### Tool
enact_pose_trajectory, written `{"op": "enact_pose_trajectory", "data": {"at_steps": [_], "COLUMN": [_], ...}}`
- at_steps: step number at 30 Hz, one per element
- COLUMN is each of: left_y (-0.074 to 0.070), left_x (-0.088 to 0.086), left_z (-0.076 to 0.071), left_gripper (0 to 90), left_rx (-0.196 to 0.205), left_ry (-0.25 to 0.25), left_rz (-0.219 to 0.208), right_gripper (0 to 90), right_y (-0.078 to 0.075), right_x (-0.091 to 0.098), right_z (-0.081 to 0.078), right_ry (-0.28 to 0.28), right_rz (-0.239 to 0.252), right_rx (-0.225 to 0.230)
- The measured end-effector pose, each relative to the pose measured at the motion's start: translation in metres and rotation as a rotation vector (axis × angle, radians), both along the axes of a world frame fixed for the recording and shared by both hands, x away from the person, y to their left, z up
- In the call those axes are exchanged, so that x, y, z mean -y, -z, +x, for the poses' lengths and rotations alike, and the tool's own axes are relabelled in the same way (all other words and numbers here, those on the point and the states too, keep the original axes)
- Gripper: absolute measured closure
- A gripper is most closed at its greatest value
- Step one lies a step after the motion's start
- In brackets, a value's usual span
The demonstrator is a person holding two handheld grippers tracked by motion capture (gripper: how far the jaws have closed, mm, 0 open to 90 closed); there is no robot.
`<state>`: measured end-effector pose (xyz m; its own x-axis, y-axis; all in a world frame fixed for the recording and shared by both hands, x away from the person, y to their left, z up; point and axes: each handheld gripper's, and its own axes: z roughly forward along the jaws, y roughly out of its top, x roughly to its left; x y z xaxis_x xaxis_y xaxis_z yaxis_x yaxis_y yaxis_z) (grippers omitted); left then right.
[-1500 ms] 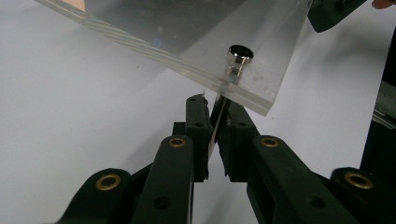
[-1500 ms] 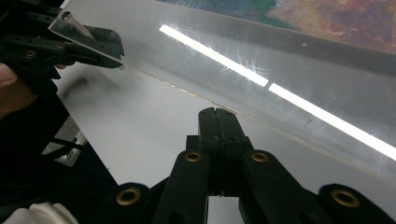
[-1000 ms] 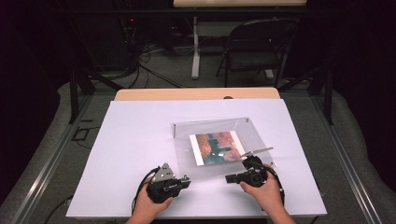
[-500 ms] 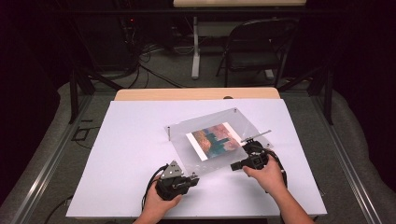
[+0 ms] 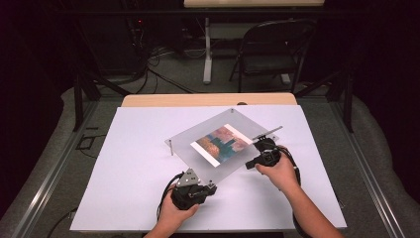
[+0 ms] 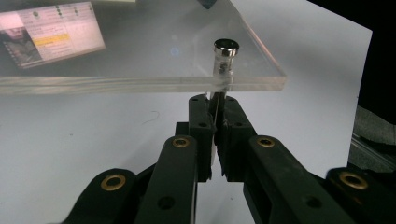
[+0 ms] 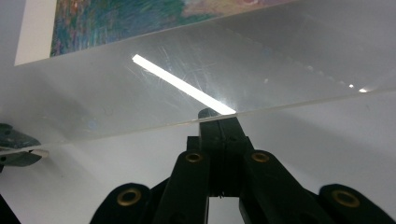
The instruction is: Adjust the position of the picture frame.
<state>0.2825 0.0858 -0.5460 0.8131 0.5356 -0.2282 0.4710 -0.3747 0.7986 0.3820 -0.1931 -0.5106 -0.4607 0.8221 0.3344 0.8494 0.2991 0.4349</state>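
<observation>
Both grippers are clamped on the clear acrylic frame [image 5: 223,144], which sits tilted above the white table [image 5: 124,163], its far corner raised toward the back edge. My left gripper [image 5: 200,191] has its jaws drawn narrow on a thin metal standoff pin [image 6: 223,65] at the frame's near corner — in the left gripper view the pin runs down through the sheet and disappears between my fingertips, its round silver cap standing above the sheet. My right gripper [image 5: 257,159] is pinched tight too, on the right-hand edge of the sheet; in the right gripper view its jaws meet just under that edge, and a bright strip of reflected light crosses the scratched plastic above them. Sandwiched in the frame is a colourful painted print [image 5: 221,143] with a white border, lying near the middle of the sheet. Another standoff pin [image 5: 171,147] hangs from the left corner — I cannot tell if it touches the table.
</observation>
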Motion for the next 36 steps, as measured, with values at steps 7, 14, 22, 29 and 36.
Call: {"op": "enact_pose_trajectory", "data": {"at_steps": [7, 14, 22, 29, 36], "left_y": [-0.003, -0.001, 0.002, 0.01, 0.002], "left_x": [0.003, 0.013, 0.047, 0.055, 0.044], "left_z": [0.004, 0.007, 0.01, 0.008, 0.007], "left_gripper": [85.6, 85.4, 85.4, 84.4, 68.0], "left_rx": [-0.006, -0.009, -0.006, -0.006, -0.01], "left_ry": [0.003, 0.036, 0.1, 0.094, 0.084], "left_rz": [-0.01, 0.016, 0.03, 0.082, 0.043], "right_gripper": [90.0, 90.0, 83.1, 72.6, 57.9], "right_y": [0.0, 0.003, 0.007, 0.013, 0.009], "right_x": [-0.001, 0.005, 0.029, 0.037, 0.041], "right_z": [0.009, 0.004, -0.027, -0.067, -0.104], "right_ry": [0.009, 0.017, 0.06, 0.086, 0.06], "right_rz": [0.015, 0.032, 0.074, 0.095, 0.147], "right_rx": [0.025, 0.058, 0.13, 0.247, 0.459]}}
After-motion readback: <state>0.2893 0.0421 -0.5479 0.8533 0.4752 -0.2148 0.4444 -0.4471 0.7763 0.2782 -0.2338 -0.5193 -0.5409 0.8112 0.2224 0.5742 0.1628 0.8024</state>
